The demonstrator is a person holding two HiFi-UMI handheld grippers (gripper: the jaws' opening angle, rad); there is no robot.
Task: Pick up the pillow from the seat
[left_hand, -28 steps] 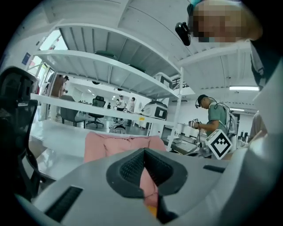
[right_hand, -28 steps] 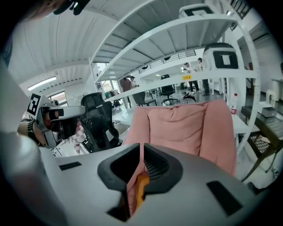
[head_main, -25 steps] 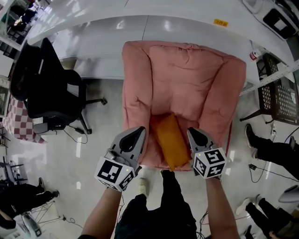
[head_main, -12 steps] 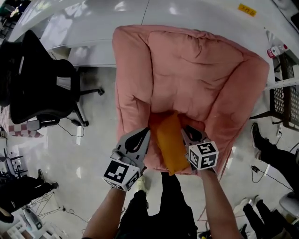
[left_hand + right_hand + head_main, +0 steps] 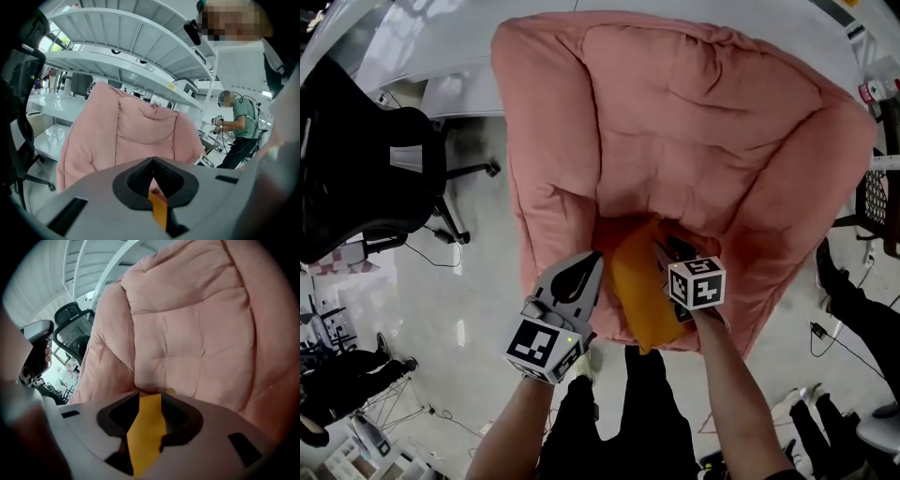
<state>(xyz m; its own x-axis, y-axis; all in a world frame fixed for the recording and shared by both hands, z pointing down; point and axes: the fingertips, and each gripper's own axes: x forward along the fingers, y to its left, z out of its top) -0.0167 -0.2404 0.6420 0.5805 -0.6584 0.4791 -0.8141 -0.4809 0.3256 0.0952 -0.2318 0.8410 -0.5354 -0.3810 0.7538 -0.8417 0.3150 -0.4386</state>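
Note:
An orange pillow (image 5: 637, 298) lies lengthwise on the seat of a pink padded armchair (image 5: 694, 122). My left gripper (image 5: 591, 264) hovers just left of the pillow, over the seat's front left edge, with its jaws shut and nothing in them. My right gripper (image 5: 664, 251) is low over the pillow's right edge. Its jaws have just been opening and stand apart. In the right gripper view the pillow (image 5: 147, 423) shows through the gap of that gripper (image 5: 150, 397), below the armchair's back (image 5: 187, 324). I cannot tell whether the pads touch it. The left gripper view shows a thin orange sliver (image 5: 159, 208).
A black office chair (image 5: 366, 178) stands left of the armchair. A white bench (image 5: 441, 56) runs behind. Another person's legs (image 5: 853, 300) are at the right, and a person in a green shirt (image 5: 239, 126) stands beyond. My holder's legs (image 5: 628, 412) are at the seat's front.
Both grippers have dropped toward the seat and the armchair fills more of the head view. The right gripper's jaws have parted and it now sits over the pillow's right edge.

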